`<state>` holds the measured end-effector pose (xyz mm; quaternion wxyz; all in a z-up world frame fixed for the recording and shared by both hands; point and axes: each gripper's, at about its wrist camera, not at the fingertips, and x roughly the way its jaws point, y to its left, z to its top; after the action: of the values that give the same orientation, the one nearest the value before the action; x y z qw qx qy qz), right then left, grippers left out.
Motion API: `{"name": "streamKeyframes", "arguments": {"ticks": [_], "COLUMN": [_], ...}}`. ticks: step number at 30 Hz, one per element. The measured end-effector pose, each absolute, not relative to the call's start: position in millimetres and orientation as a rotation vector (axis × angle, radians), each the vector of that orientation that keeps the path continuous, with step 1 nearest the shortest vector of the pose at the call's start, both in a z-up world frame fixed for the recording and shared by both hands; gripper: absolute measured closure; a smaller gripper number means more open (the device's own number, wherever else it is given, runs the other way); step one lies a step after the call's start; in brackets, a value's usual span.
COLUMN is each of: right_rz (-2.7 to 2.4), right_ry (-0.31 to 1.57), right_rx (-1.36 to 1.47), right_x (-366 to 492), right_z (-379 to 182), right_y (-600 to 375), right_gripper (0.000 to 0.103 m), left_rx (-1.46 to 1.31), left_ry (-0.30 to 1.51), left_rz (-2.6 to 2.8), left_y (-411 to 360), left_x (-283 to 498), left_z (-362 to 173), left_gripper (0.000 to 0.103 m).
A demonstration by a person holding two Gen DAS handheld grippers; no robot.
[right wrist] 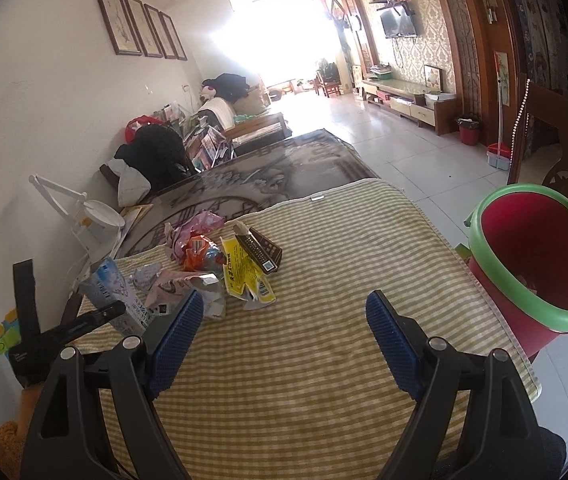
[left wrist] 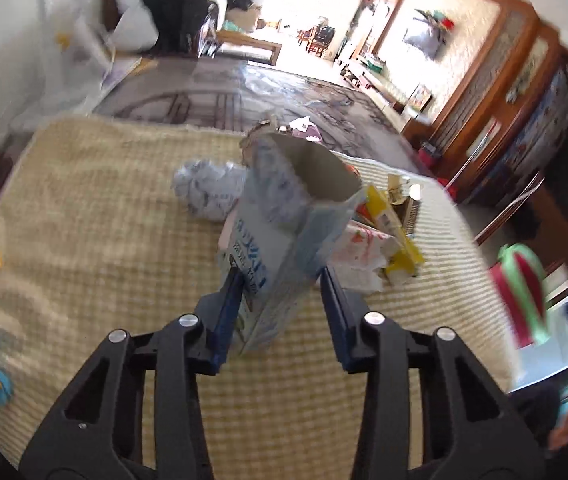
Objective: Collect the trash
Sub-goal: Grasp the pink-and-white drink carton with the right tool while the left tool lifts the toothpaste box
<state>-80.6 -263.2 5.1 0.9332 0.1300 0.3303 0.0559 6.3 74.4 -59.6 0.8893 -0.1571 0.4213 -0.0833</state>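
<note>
Left wrist view: left gripper (left wrist: 280, 276) is clenched on the light-blue carton (left wrist: 280, 216), lifted a bit off the checkered cloth (left wrist: 96, 208) on the counter. Right gripper (right wrist: 284, 312) is released, holding nothing, and hovers over the cloth. Red bin with green rim (right wrist: 532, 268) sits at the counter's right edge, well apart from the carton. Advice: keep the squeeze light, since the carton's open top will likely crush, carry it across above the pile and drop it once it's fully over the rim. Count: one bin, one carton held, roughly five or six wrappers in the trash pile (right wrist: 228, 268); exact number unclear.
</note>
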Motion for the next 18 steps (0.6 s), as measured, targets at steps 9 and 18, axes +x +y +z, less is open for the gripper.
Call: {"name": "streamKeyframes", "arguments": {"ticks": [9,18], "right_rz": [0.325,0.485], "right_ry": [0.802,0.896], "right_rx": [0.002,-0.374], "right_x": [-20,50], "right_z": [-8,-35], "right_y": [-182,-92], "right_gripper": [0.022,0.022], "left_rx": [-0.357,-0.547], "left_ry": [0.868,0.900], "left_rz": [-0.135,-0.061], "left_y": [83,118], "left_x": [-13,11], "left_z": [-66,-99], "left_gripper": [0.063,0.037]}}
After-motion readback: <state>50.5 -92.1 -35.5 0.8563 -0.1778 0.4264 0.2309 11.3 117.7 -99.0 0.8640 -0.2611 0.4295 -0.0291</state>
